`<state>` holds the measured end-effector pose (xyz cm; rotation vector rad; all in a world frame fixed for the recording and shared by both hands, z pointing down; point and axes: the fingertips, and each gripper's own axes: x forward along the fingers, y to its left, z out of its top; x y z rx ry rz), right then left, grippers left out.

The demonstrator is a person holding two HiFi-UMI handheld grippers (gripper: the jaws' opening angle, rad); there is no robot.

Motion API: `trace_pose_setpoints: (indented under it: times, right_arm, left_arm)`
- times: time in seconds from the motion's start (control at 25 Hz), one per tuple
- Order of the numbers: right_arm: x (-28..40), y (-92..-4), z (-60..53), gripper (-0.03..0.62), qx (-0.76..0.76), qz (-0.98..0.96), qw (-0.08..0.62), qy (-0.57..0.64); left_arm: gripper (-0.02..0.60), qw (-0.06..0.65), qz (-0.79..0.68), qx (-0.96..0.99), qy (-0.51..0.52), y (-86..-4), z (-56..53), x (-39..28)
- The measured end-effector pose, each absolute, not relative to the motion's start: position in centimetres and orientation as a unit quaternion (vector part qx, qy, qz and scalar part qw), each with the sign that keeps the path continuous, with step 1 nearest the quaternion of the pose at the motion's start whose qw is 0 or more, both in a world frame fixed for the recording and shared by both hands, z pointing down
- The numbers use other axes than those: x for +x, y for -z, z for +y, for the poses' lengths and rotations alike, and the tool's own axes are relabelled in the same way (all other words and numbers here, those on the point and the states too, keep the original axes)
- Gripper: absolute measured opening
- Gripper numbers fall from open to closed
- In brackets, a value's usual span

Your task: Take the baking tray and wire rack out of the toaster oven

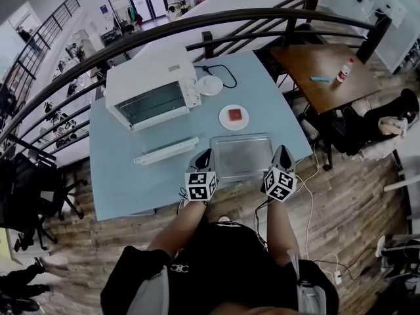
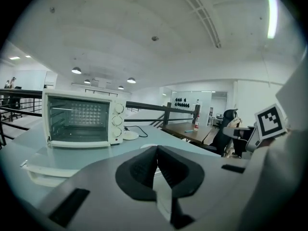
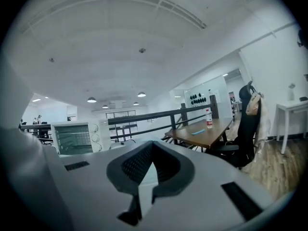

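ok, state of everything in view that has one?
toaster oven: door open
baking tray: out on the table, empty
plate: holds a red piece
left gripper: shut, empty
right gripper: shut, empty

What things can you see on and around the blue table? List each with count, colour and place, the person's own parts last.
table: one, light blue, centre
toaster oven: one, white, far left part of the table
baking tray: one, silver, near edge of the table
long flat piece: one, white, in front of the oven; kind unclear
plate: one, white, right of the oven, red piece on it
side table: one, brown, far right
bottle: one, white, on the side table
office chair: one, black, right
left gripper: one, grey and black, shut, empty, left of the tray
right gripper: one, same colours, shut, empty, right of the tray
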<state>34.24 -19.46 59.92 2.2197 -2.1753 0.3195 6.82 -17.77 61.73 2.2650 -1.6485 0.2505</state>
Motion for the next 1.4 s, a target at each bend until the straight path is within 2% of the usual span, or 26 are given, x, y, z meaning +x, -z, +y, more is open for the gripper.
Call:
trace_pose_setpoints:
  times: [0.64,0.96,1.4]
  right_arm:
    - [26.9,-49.6,-21.9,0.0,0.64,-0.766,-0.039,-0.046]
    - [22.9,-46.6,-23.4,0.0,0.616,-0.785,-0.055,-0.026]
    - [14.7,-47.1,-25.5,0.0,0.558,-0.829,-0.037,-0.018]
  left_arm:
    - [0.015,0.088,-0.587,0.803,-0.047,-51.0,-19.7,5.6]
    - [0.014,0.102,-0.597,0.796,-0.02,-49.4,-20.7,2.7]
    - [0.014,0.107,-0.639,0.761,-0.015,-49.5,-21.0,-3.7]
